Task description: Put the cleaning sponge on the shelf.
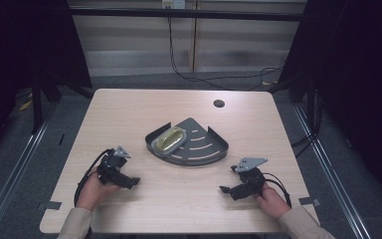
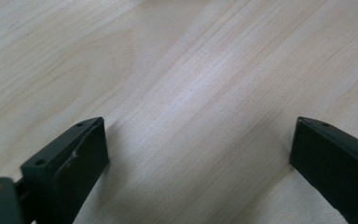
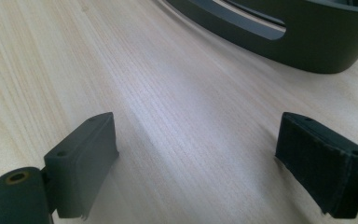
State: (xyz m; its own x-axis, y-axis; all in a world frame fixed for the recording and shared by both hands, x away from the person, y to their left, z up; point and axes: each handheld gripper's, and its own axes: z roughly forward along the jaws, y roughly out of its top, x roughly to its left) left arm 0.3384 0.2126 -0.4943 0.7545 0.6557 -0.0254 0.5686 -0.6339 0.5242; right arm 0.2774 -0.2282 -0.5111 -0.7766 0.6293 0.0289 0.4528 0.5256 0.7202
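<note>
A dark fan-shaped rack (image 1: pixel 204 144) lies in the middle of the light wooden table (image 1: pixel 129 109). A yellowish oval piece in a grey rim (image 1: pixel 169 139) rests on the rack's left part. My left gripper (image 1: pixel 129 181) sits at the near left, held by a hand, its jaws spread wide over bare wood (image 2: pixel 200 126) with nothing between them. My right gripper (image 1: pixel 227 190) sits at the near right, also open and empty (image 3: pixel 196 135). In the right gripper view the rack's curved wall (image 3: pixel 307 46) stands just beyond the jaws.
A round cable hole (image 1: pixel 219 103) sits near the table's far right. Black cables (image 1: pixel 179 69) trail across the floor behind the table. Dark curtains flank both sides.
</note>
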